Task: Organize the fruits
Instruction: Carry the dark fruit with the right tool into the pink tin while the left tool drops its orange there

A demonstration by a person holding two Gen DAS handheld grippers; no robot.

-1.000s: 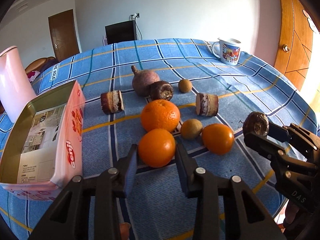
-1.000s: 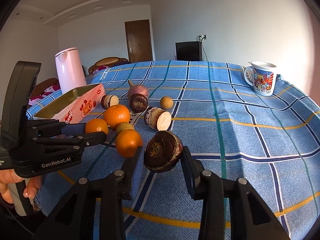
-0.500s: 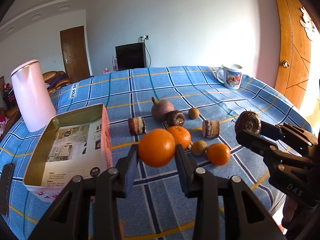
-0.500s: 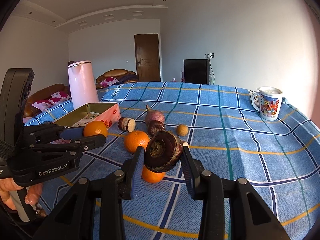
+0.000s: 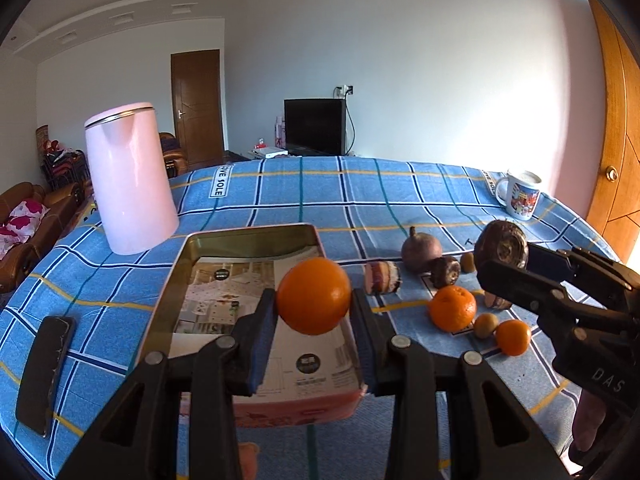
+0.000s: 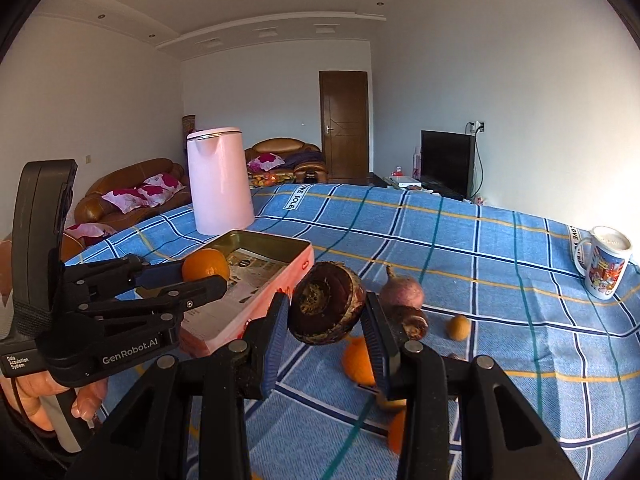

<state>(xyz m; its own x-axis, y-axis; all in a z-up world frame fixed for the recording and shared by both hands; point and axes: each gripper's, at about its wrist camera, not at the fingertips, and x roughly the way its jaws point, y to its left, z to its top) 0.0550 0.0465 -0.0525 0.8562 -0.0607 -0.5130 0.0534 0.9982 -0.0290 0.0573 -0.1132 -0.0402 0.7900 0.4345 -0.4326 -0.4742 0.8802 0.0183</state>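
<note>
My left gripper (image 5: 314, 308) is shut on an orange (image 5: 314, 295) and holds it in the air over the near end of the open pink tin box (image 5: 248, 240). My right gripper (image 6: 325, 314) is shut on a dark brown round fruit (image 6: 326, 303), lifted above the cloth just right of the tin box (image 6: 272, 242). In the left wrist view the right gripper (image 5: 504, 258) shows at the right with that brown fruit (image 5: 500, 245). In the right wrist view the left gripper (image 6: 200, 276) shows at the left with the orange (image 6: 206, 264).
On the blue checked tablecloth (image 5: 360, 192) lie two oranges (image 5: 453, 307), a kiwi (image 5: 486, 325), a reddish beet (image 5: 421, 248), brown fruit pieces (image 5: 382, 277) and a small round fruit (image 6: 459, 327). A pink kettle (image 5: 128, 180), a mug (image 5: 520, 194) and a black phone (image 5: 46, 368) also stand there.
Both grippers rose and swung left with their fruit. The orange went from the cloth beside the pile to above the tin box; the brown fruit came up beside the box.
</note>
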